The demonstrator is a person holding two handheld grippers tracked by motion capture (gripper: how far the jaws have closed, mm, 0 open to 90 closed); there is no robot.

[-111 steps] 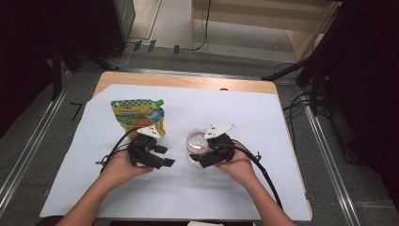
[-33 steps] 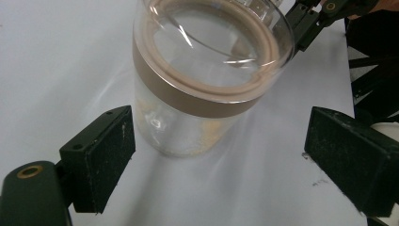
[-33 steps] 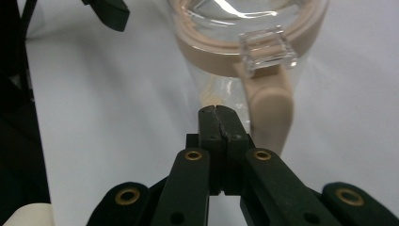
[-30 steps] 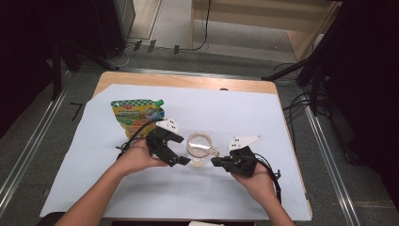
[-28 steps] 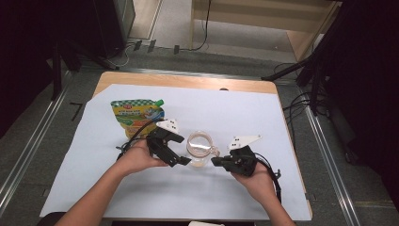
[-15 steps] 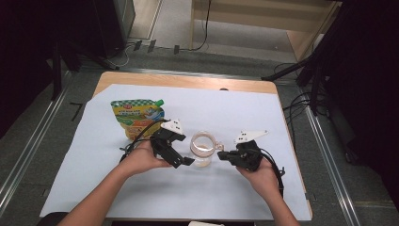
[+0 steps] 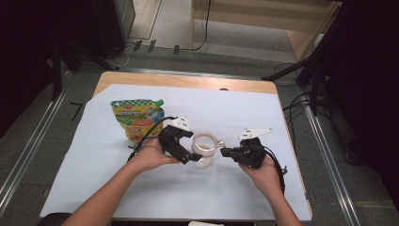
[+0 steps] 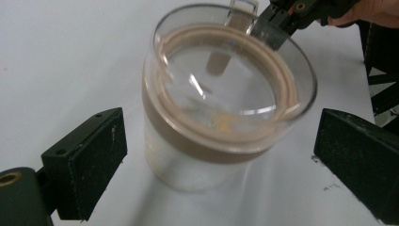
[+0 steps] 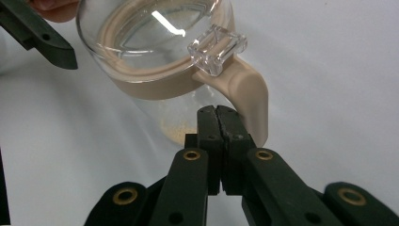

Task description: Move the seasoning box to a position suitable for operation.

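Clear lidded jar (image 7: 205, 147) w/ beige band, left hand-held gripper (image 7: 188, 155) jaws apart round it – right hand-held gripper (image 7: 223, 151) pinched together, pouch (image 7: 137, 118) print unreadable

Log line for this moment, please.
left tool: open, straddling glass jar | right tool: shut, at jar handle | pouch: untouched

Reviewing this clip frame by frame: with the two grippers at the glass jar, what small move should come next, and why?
Probably close the left gripper on the glass jar. Its jaws stand open on either side of the jar body without touching, so the jar is unsecured. The right gripper is shut, its tip just beside the beige handle; steadying the jar first would let that gripper work at the lid.
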